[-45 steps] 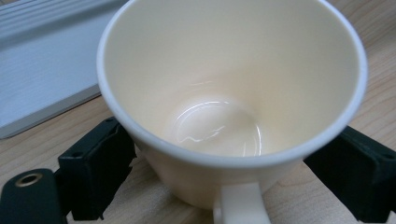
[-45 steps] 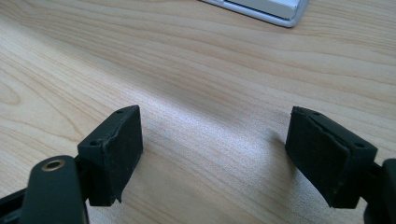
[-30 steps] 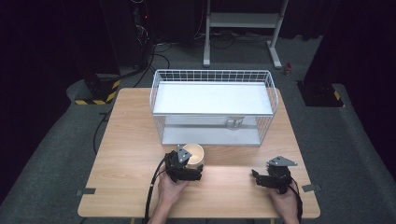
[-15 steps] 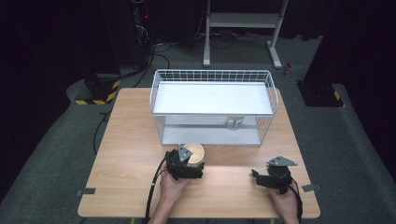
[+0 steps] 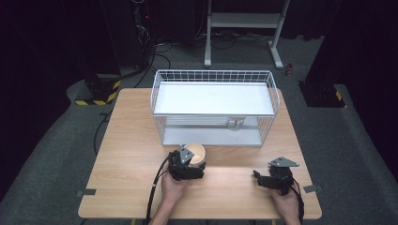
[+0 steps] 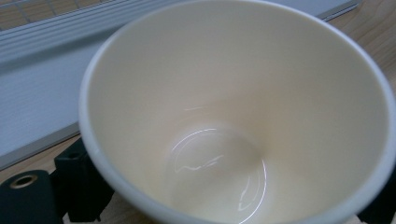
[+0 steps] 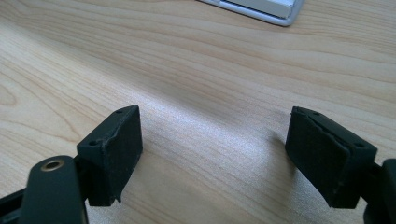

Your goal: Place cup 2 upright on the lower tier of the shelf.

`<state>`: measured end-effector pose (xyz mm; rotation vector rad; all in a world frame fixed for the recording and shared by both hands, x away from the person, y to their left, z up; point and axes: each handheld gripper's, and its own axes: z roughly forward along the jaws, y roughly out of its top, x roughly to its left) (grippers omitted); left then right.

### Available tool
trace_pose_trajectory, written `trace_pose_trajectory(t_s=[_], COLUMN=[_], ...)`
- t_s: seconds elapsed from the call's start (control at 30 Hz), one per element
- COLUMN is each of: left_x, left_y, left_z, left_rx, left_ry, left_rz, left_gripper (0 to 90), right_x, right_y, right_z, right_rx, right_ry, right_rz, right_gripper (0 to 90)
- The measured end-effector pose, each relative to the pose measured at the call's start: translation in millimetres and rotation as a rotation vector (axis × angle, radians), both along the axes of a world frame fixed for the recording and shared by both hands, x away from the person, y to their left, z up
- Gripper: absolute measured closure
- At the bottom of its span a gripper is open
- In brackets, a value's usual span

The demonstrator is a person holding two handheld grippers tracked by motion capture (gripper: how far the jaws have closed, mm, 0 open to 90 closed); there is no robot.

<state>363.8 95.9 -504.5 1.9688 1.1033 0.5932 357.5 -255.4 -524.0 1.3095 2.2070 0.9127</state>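
Observation:
A cream paper cup (image 5: 195,152) stands on the wooden table (image 5: 131,140), just in front of the wire basket. My left gripper (image 5: 191,160) is shut on it from the near side. In the left gripper view the empty cup (image 6: 233,116) is very close, with a black finger (image 6: 77,184) pressed against its left wall. My right gripper (image 5: 257,177) rests low over the table at the near right. Its jaws stand wide open over bare wood (image 7: 212,154) with nothing between them.
A white wire basket (image 5: 213,74) with a pale floor stands on the far half of the table; its front edge runs just behind the cup (image 6: 42,93). A basket corner (image 7: 261,8) lies ahead of the right gripper. Cables trail off the table's near edge.

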Motion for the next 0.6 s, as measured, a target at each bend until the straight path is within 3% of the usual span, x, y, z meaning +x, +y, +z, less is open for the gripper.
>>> trace_pose_trajectory(t_s=[0.23,0.6], left_x=[-2.4,-0.7], left_y=[2.5,7.7], left_z=[3.3,7.4], left_rx=[0.009,0.004], left_ry=[-0.02,-0.004], left_rz=[0.003,0.014], left_gripper=[8.8,9.0], right_x=[0.0,-0.3], right_y=[0.0,0.3], right_z=[0.0,0.0], right_rx=[0.0,0.002], right_ry=[0.0,0.003], right_rz=[0.0,-0.004], right_gripper=[18.8,18.8])
